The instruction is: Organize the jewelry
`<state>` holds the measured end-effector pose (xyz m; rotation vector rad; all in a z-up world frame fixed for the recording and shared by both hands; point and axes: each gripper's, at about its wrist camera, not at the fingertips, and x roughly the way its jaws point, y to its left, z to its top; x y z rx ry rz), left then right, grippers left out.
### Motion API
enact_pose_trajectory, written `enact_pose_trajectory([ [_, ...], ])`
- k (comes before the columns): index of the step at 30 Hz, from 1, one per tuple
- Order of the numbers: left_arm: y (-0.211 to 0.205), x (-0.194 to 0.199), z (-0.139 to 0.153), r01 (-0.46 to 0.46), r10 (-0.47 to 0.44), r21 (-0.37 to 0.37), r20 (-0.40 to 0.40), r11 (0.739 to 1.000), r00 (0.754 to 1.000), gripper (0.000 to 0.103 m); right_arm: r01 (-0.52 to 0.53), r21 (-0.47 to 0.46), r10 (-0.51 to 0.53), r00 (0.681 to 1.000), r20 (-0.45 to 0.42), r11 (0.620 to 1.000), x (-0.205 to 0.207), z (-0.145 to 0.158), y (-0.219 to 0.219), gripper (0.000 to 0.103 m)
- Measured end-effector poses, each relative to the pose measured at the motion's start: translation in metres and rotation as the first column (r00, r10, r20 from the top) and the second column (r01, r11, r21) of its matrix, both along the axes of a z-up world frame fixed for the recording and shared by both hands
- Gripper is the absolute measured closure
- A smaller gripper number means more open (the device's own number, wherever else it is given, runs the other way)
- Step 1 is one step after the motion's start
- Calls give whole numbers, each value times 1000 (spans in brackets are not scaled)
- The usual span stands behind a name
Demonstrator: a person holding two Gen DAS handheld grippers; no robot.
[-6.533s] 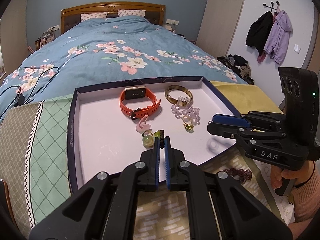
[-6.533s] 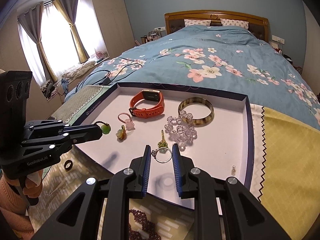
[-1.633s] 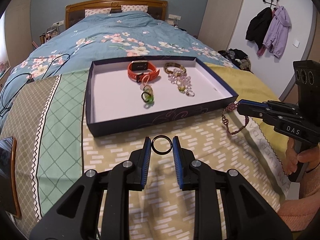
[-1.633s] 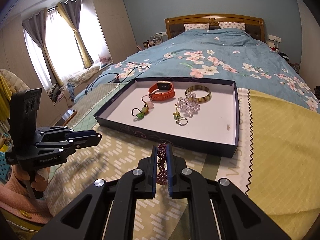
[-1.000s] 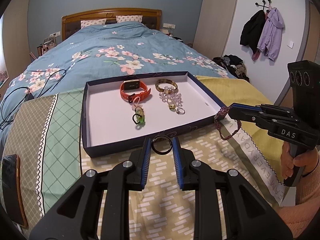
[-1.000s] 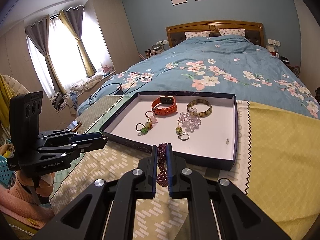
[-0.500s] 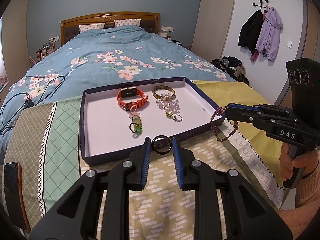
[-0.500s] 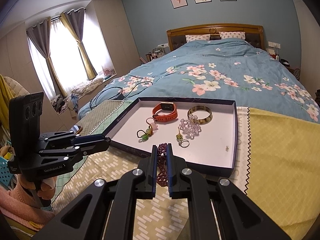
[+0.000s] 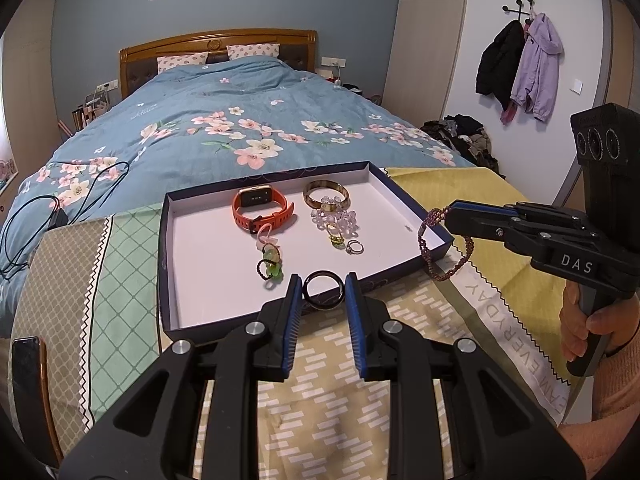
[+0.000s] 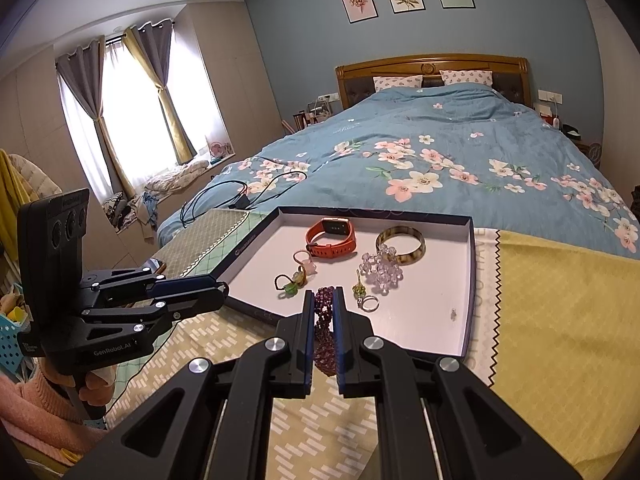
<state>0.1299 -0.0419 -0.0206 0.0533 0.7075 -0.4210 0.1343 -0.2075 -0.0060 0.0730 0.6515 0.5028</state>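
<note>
Black and glossy, the ring [image 9: 323, 291] sits pinched across its width between the blue pads of the left tongs [image 9: 323, 300], held flat so it can be set down without rolling. The right tongs [image 10: 323, 312] are nearly closed on a purple bead bracelet [image 10: 324, 328], which hangs in a loop below them — a limp thing best carried by one strand. Both hover at the near edge of the tray [image 9: 168, 264] on the bed, where the orange watch [image 9: 262, 210], bangle [image 9: 325, 196] and smaller pieces already lie; these two look to be next in.
</note>
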Motion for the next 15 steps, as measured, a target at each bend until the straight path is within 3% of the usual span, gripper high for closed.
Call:
enact_pose_trajectory([
  [15, -7, 5, 6, 1, -2, 26, 29, 1000, 1000, 81, -1, 0, 1, 1000, 23, 1000, 9, 9, 2, 96],
])
